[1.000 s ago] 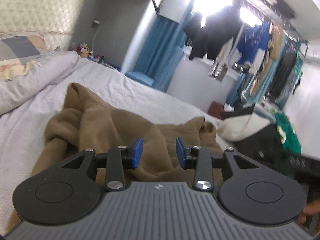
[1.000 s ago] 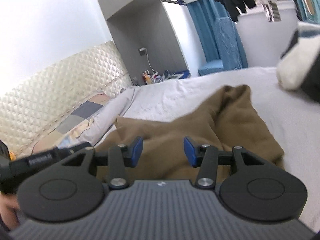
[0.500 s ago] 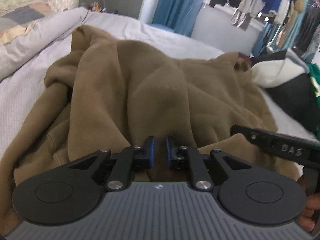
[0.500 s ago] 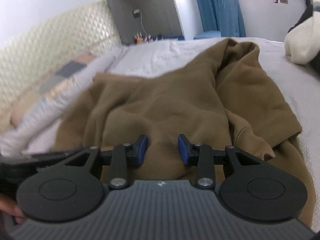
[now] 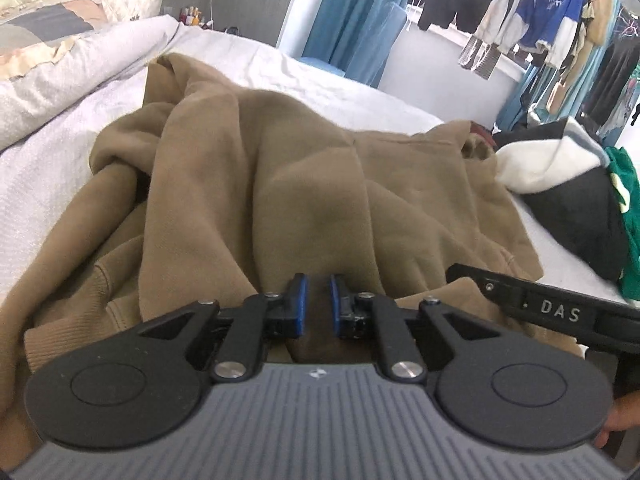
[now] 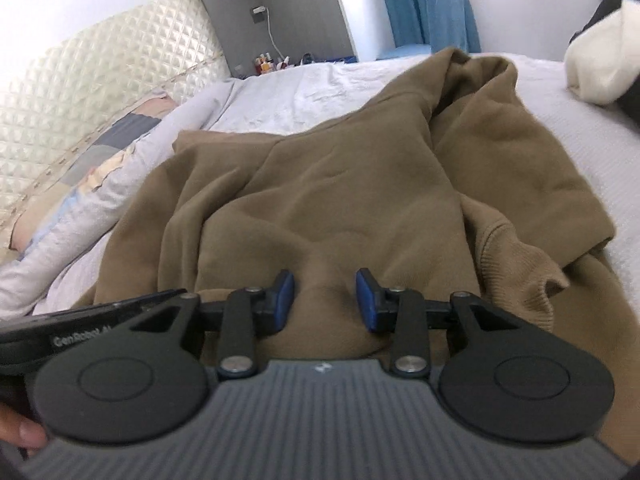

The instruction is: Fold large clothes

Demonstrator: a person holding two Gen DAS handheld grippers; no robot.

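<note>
Sprawling crumpled across the white textured bedspread (image 5: 60, 152), the large tan fleece sweatshirt (image 5: 288, 184) lay directly under and ahead of both hand-held tools, its soft brushed cloth heaped in thick folds with a ribbed cuff (image 6: 516, 256) curling at one side. The left gripper (image 5: 317, 304) had just been closing, and its blue-padded jaws stood nearly together, pinching a raised ridge of the tan fabric at the near hem. The right gripper (image 6: 325, 300) had also just been closing; its blue pads stood wider apart, pressed against either side of a bulkier hump of the same cloth. Each black tool showed at the edge of the other's view, close alongside. Beyond the sweatshirt, a pile of cream, black and green garments (image 5: 576, 188) sat at the bed's edge. A quilted cream headboard (image 6: 80, 88) and a patchwork pillow (image 6: 92, 168) lay to the other side, with blue curtains (image 5: 352, 24) and hanging clothes (image 5: 540, 20) behind.
</note>
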